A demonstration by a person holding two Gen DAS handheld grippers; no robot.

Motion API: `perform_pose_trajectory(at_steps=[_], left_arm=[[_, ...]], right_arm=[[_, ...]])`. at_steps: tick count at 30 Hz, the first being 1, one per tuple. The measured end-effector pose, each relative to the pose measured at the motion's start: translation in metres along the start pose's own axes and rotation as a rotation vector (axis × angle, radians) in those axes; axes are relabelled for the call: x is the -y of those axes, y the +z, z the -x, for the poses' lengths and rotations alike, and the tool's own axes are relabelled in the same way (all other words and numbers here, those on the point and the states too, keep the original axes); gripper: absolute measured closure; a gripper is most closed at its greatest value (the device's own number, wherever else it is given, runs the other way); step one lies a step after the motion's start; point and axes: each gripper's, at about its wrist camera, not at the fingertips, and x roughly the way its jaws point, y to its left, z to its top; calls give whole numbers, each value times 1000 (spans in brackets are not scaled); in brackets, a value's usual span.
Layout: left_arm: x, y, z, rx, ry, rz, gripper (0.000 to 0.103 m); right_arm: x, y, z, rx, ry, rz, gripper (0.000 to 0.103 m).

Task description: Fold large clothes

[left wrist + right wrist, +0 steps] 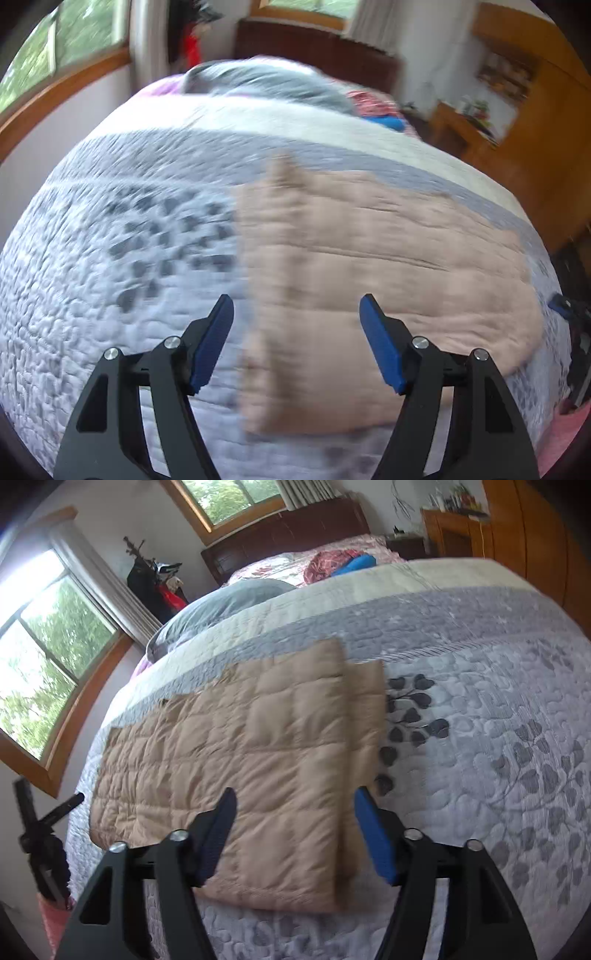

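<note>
Daylight from the windows fell on a bed (498, 672) where the tan quilted jacket (251, 760) lay folded flat, both the left tool (296, 341) and right tool (293, 834) released above its near edge, suggesting a fold just finished and the next needing a fresh grasp there.
</note>
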Motion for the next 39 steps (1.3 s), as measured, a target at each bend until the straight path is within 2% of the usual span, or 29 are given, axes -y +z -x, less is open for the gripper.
perform_pose_trajectory(at_steps=[5, 9, 11, 14, 17, 20, 21, 23, 25, 28, 29, 32, 35, 39], left_arm=[[-41, 15, -29, -65, -107, 124, 33], [-46, 21, -54, -98, -283, 160, 31], [-42, 24, -68, -127, -339, 158, 29], [-34, 26, -95, -168, -359, 171, 24], [-26, 30, -104, -156, -371, 165, 19], [-12, 35, -110, -173, -393, 157, 21], [-4, 36, -112, -175, -382, 149, 24], [8, 34, -111, -176, -369, 130, 47], [17, 33, -110, -172, -372, 133, 61], [21, 32, -104, -153, -389, 159, 80], [21, 32, -99, -142, -399, 167, 84], [23, 31, -73, -89, -430, 175, 89], [30, 28, -35, -39, -466, 159, 90], [36, 17, 20, 8, -455, 125, 91]], right_arm=[[26, 18, -34, -71, 94, -79, 26], [40, 24, -53, -113, 144, -98, 22], [44, 25, -65, -136, 174, -113, 20], [48, 24, -77, -156, 187, -125, 17], [46, 26, -89, -154, 197, -130, 15], [46, 32, -94, -145, 188, -120, 15], [44, 33, -95, -143, 182, -113, 20], [37, 36, -98, -142, 153, -91, 33], [33, 36, -99, -153, 194, -97, 64], [26, 37, -90, -145, 233, -106, 84], [24, 36, -85, -139, 237, -102, 85], [11, 36, -60, -101, 247, -58, 88], [-7, 31, -24, -70, 297, -12, 88], [-29, 17, 18, -50, 319, 60, 89]])
